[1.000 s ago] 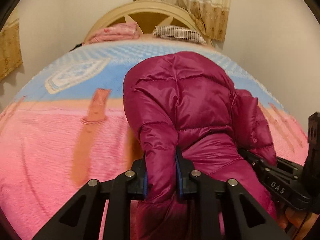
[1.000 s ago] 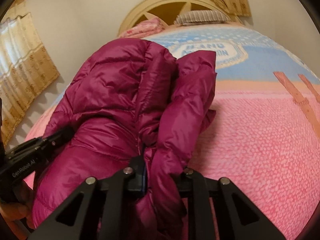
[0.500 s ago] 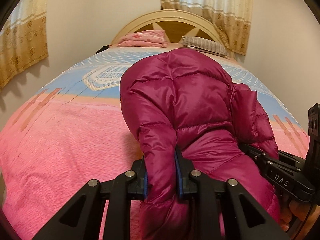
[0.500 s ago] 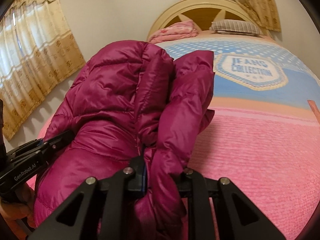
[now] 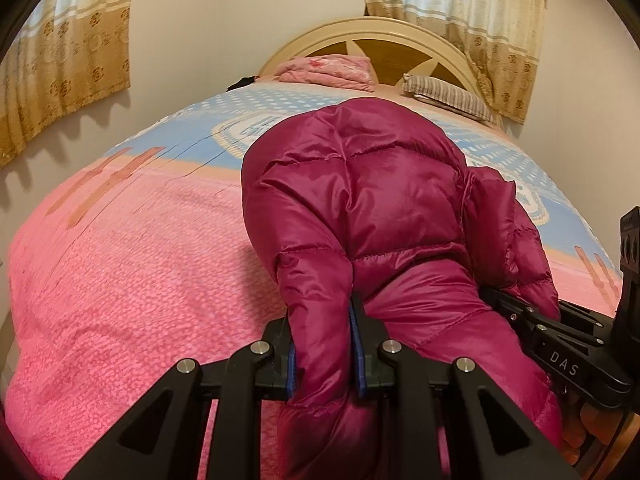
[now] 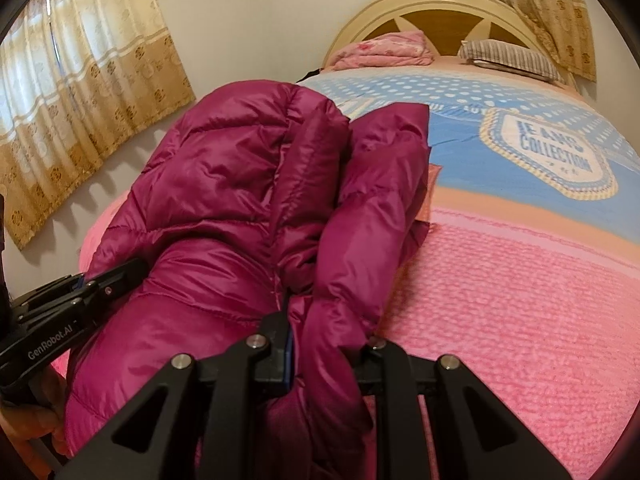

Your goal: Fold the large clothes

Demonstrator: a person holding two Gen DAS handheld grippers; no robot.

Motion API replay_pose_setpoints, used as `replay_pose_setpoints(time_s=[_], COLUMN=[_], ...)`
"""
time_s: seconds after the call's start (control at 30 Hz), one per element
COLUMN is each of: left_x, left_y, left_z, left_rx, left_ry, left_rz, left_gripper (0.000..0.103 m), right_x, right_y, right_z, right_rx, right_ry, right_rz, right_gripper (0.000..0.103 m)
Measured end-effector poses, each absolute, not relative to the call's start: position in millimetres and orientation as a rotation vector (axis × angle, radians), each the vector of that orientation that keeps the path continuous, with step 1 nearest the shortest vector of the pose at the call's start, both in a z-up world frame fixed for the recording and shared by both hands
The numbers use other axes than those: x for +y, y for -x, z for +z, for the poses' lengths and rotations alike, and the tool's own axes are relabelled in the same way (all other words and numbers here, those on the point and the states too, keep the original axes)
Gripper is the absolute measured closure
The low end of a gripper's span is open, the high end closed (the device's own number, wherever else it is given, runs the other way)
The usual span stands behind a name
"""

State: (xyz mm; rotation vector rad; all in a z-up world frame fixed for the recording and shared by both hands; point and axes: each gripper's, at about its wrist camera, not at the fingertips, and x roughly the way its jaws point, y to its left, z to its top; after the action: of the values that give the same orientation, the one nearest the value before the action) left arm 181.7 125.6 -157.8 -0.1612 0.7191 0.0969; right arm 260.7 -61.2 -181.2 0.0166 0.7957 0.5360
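Left wrist view has the left tool pinching a puffy fold of the magenta down jacket, which lies bunched on the pink and blue bed cover. The right tool clamps another fold of the same jacket, its far finger partly hidden by fabric. Both tools sit close together at the jacket's near end. A striped pillow rests by the headboard.
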Motion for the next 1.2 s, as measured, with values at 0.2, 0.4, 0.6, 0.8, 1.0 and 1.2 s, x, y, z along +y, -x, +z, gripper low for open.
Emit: replay_pose_setpoints(time_s=[0.2, 0.4, 0.6, 0.8, 1.0, 1.2], left_x=[135, 138, 138, 139, 137, 138], left_y=[-175, -173, -175, -180, -172, -136], left_z=[-165, -170, -174, -179, -174, -138], left_rx=[0.729, 0.741, 0.749, 0.766, 0.756, 0.651], left_ry=[0.174, 0.188, 0.193, 0.186, 0.111, 0.084], left_rz=[0.119, 0.126, 0.125, 0.149, 0.233, 0.234], left_gripper=[0.081, 0.081, 0.081, 0.066, 0.04, 0.029], right_x=[-45, -39, -36, -35, -37, -56], right_y=[-260, -261, -262, -264, -263, -242], right_z=[-187, -191, -193, -195, -190, -157], right_rx=[0.812, 0.829, 0.836, 0.841, 0.829, 0.745], right_ry=[0.008, 0.023, 0.031, 0.049, 0.083, 0.073], right_rz=[0.555, 0.564, 0.564, 0.561, 0.516, 0.487], right_gripper=[0.084, 0.084, 0.084, 0.082, 0.055, 0.039])
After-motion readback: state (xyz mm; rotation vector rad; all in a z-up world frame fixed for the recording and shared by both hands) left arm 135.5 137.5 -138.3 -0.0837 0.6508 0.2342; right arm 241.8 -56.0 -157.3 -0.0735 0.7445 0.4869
